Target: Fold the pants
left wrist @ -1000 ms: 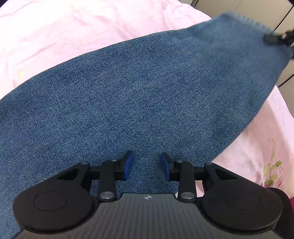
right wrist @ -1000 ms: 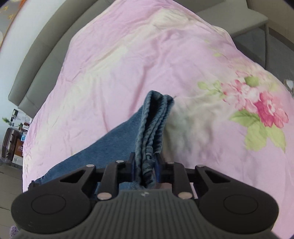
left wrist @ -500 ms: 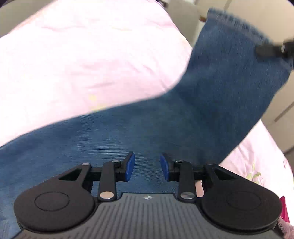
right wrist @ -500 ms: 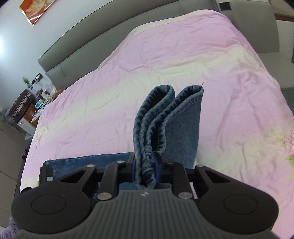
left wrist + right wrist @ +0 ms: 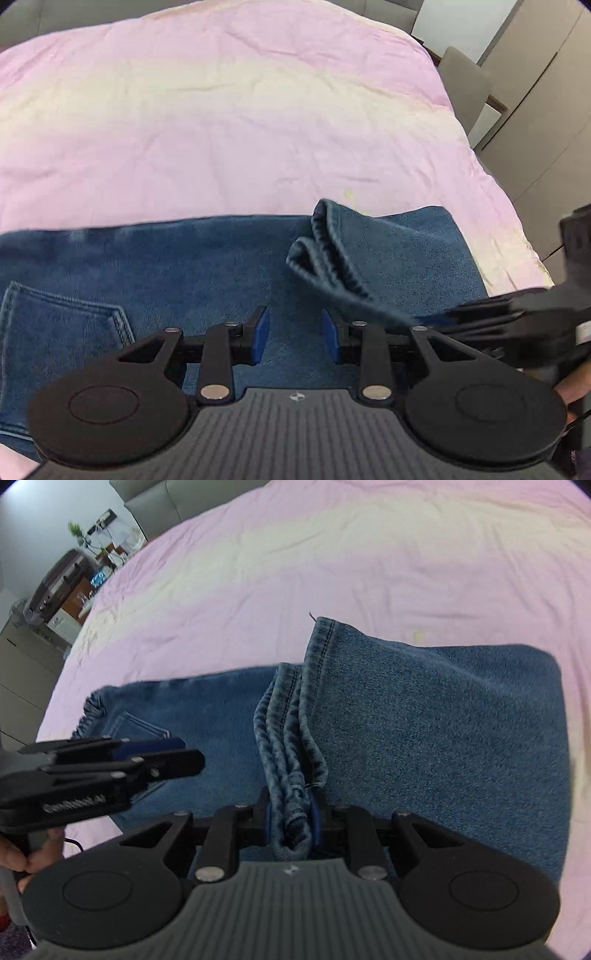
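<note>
Blue denim pants (image 5: 192, 273) lie across a pink bed cover, back pocket (image 5: 62, 325) at the left. My left gripper (image 5: 295, 334) is open and empty, hovering low over the pants' middle. My right gripper (image 5: 291, 818) is shut on the bunched leg hems (image 5: 291, 716), with the legs folded back over the upper part of the pants (image 5: 443, 731). The hems also show in the left wrist view (image 5: 325, 251), with the right gripper (image 5: 517, 321) blurred at the right edge. The left gripper shows at the left in the right wrist view (image 5: 155, 755).
The pink bed cover (image 5: 221, 118) stretches far behind the pants. A grey chair (image 5: 465, 85) and cupboard doors (image 5: 546, 103) stand past the bed's right side. A headboard (image 5: 155, 502) and cluttered furniture (image 5: 74, 583) lie beyond the bed's left side.
My right gripper has swung the leg hems up and over, and brought them down onto the upper part of the pants. The left gripper stayed open over the denim.
</note>
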Demonstrator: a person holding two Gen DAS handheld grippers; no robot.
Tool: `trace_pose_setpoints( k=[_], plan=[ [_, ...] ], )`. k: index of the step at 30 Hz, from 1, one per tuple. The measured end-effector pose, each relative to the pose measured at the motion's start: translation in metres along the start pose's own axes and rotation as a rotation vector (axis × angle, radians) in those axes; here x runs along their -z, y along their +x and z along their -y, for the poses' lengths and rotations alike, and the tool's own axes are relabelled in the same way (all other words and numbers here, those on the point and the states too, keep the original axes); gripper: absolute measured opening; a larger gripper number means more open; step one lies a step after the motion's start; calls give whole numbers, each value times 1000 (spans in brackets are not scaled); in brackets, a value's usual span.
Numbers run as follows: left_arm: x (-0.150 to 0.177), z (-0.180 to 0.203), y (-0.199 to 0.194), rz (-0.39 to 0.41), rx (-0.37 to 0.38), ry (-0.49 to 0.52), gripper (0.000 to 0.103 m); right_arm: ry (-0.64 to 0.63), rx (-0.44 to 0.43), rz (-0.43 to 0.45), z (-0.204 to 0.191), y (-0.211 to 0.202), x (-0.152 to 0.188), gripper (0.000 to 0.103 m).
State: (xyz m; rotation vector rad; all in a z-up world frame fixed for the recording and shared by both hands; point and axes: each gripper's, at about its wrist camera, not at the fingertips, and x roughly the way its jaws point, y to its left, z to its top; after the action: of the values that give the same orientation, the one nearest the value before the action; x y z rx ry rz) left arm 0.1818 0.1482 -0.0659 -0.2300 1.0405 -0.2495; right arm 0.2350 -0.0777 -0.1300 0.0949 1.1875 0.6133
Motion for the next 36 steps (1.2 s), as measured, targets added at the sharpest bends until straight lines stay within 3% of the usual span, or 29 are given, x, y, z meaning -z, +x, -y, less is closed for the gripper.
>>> trace_pose_setpoints(
  k=[3,4,6,9,13,17,20,21,22,23,30,33,36],
  plan=[
    [2,-2,9,-14,20,-15,37,11,-18,-33,-1,24,4,35],
    [0,-2,15,-14,31,-19,37,20,-37,-45,-2,25,4,46],
    [0,1,18,-12,65,-31,37,14,-66,-59,-4,17,3,48],
    [2,3,20,-16,128,-47,37,-87,12,-28,-6,-10,2,55],
    [6,17,40,-59,157,-30,39,-200,164,-12,13,-37,5,55],
    [14,32,62,-84,154,-22,41,-251,254,-28,40,-51,20,54],
    [18,43,72,-76,109,-2,36,-228,263,-19,69,-70,35,54],
    [19,47,74,-71,78,20,30,-220,268,-11,77,-73,39,54],
    [19,52,73,-64,56,38,7,-214,274,-5,82,-76,41,55],
    [18,56,72,-62,61,47,5,-212,278,-1,87,-79,45,55],
    [7,82,5,62,104,48,3,-212,287,25,115,-99,59,55],
    [14,87,-15,48,70,73,3,-207,266,43,120,-107,61,54],
    [27,83,-2,-14,1,99,3,-211,236,60,120,-109,61,40]
  ],
)
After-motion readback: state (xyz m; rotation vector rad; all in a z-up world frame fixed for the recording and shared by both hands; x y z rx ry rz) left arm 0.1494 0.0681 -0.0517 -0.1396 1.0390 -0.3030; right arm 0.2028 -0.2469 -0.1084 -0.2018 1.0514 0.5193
